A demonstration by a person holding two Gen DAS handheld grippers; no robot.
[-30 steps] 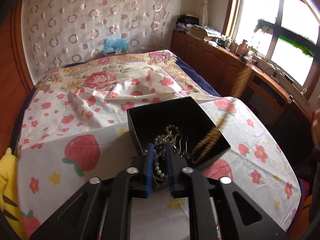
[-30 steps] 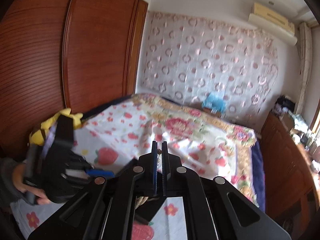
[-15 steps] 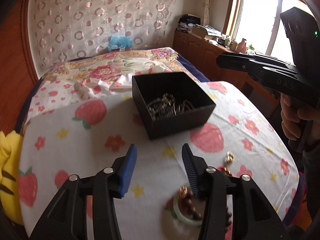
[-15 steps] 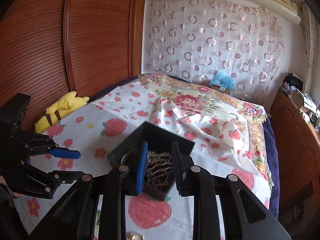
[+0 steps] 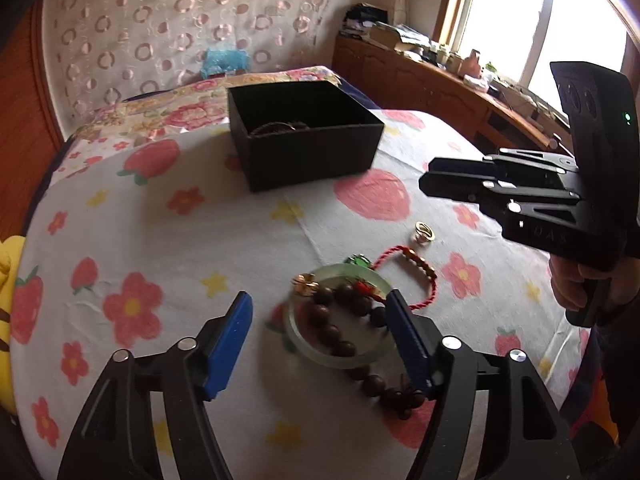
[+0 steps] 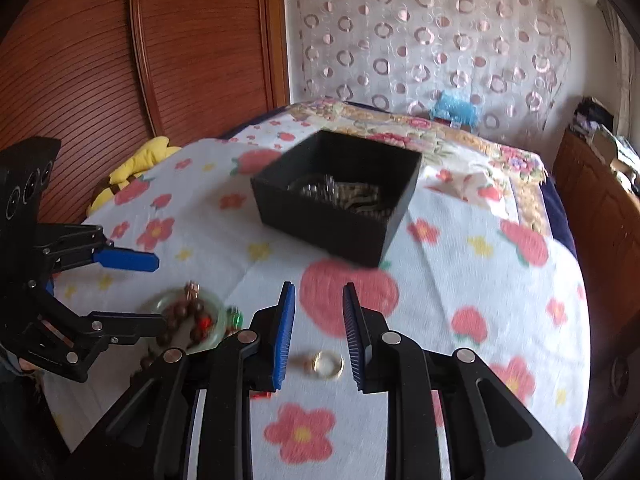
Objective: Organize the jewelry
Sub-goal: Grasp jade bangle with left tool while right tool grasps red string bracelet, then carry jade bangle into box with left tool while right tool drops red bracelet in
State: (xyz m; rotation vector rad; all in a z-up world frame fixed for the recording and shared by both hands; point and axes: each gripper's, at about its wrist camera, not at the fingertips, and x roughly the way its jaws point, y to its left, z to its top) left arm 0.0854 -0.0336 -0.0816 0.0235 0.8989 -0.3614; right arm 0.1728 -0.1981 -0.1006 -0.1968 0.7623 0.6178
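With left tongs (image 5: 320, 320) spread wide over the jade bangle (image 5: 339, 316) and right tongs (image 6: 319, 334) parted, empty, above the gold ring (image 6: 328, 364) on the bed, better to lower straight, close gently, then carry to the black box (image 5: 304, 136).

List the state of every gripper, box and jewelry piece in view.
left hand-held gripper: open, empty
right hand-held gripper: open, empty
black box: lidless, holding jewelry
gold ring: loose on cloth
green bangle: flat, beads across it
red cord bracelet: loose on cloth
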